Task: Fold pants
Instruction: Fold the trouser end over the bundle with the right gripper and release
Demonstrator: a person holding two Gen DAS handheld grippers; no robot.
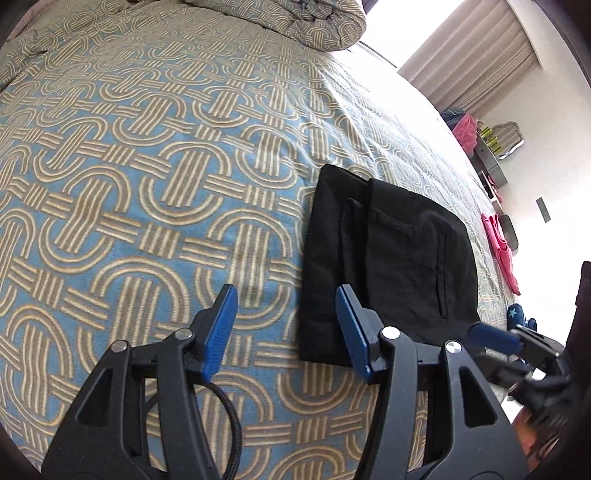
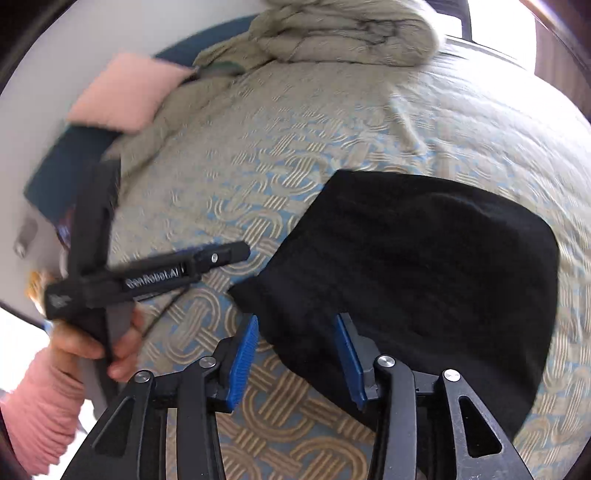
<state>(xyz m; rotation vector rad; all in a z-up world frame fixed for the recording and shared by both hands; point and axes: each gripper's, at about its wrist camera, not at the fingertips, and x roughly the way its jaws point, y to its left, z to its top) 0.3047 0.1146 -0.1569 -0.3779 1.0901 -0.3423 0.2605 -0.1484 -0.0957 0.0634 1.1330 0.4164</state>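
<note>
The black pants (image 1: 388,258) lie folded into a compact rectangle on the bed (image 1: 147,166), on the blue bedspread with its tan interlocking-loop pattern. In the left wrist view the fold reads as layered: a narrower underlying panel is exposed along the left edge, and an upper panel carries a slit pocket and a long seam line. The edges are straight and the stack lies flat.

The left tongs (image 1: 286,325) are open, fingers spread, hanging above the bedspread at the near left corner of the pants; the right blue pad overlaps the fabric edge in the picture, but contact cannot be confirmed. The right tongs (image 2: 297,354) are also open, with the near corner of the pants (image 2: 424,280) lying between and beneath the spread fingers; nothing is gripped.

The left wrist view alone shows the pocket detail, the curtain (image 1: 472,51), pink clothing (image 1: 500,247) at the far bed edge, and the right tongs entering, blurred, at lower right. The right wrist view renders the pants as a plain dark shape, and alone shows the pink pillow (image 2: 122,92), the bunched quilt (image 2: 343,33), and the person's left hand (image 2: 92,343) in a pink sleeve, holding the left tool's handle.
</note>
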